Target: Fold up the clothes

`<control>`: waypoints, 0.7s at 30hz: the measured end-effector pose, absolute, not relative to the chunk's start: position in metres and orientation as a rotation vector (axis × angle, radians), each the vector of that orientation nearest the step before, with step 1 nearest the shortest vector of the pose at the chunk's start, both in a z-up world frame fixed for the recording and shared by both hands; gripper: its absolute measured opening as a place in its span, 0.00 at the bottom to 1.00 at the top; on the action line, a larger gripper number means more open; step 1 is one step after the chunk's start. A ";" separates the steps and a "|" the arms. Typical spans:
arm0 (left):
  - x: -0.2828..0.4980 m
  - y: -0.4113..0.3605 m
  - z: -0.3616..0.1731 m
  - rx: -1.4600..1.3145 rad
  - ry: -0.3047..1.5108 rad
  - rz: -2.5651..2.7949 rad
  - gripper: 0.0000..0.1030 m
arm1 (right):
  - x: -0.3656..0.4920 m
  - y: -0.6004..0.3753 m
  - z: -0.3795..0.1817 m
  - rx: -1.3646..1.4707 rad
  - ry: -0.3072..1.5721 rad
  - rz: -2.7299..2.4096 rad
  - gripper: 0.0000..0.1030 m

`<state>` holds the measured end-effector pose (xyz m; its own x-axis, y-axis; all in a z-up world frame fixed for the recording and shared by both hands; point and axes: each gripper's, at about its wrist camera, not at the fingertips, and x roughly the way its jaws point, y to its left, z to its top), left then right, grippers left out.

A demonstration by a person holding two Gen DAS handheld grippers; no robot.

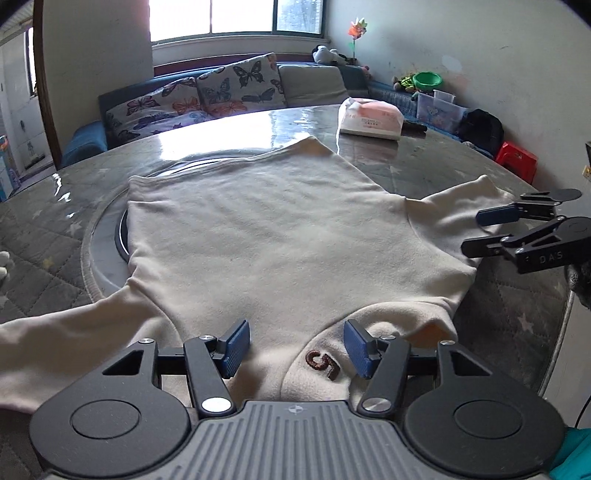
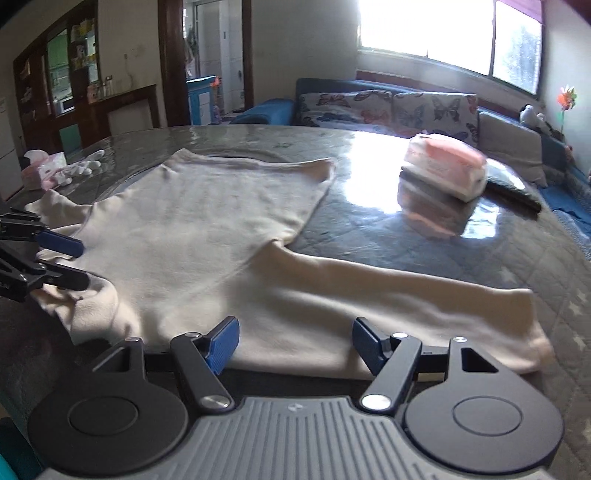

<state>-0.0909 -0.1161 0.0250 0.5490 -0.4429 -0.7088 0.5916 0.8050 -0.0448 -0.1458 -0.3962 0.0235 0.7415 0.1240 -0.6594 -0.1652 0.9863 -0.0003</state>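
A cream sweater (image 1: 266, 240) lies spread flat on a round glass-topped table (image 1: 369, 155), hem toward the far side and collar at the near edge, where a brown "5" (image 1: 323, 363) shows on the fabric. The left gripper (image 1: 295, 347) hovers over the collar with its blue pads wide apart, holding nothing. The right gripper (image 2: 293, 341) sits at the near edge of one sleeve (image 2: 424, 306), which stretches out to the right; its pads are also spread and grip nothing. The other sleeve (image 1: 55, 343) runs off to the near left. Far right on the table rests a pink and white tissue pack (image 1: 371, 118). Beyond the table stands a sofa (image 1: 88, 140) with butterfly cushions (image 1: 236, 86) under a bright window (image 1: 236, 16).
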 end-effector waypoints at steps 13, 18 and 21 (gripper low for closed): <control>-0.110 -0.119 0.028 0.283 0.795 -0.624 0.58 | -0.153 -0.436 0.020 0.020 0.702 0.058 0.67; -0.105 -0.122 0.044 0.242 0.766 -0.635 0.58 | -0.149 -0.434 0.023 0.022 0.687 0.062 0.67; -0.096 -0.128 0.050 0.206 0.758 -0.648 0.59 | -0.147 -0.430 0.015 -0.007 0.709 0.054 0.65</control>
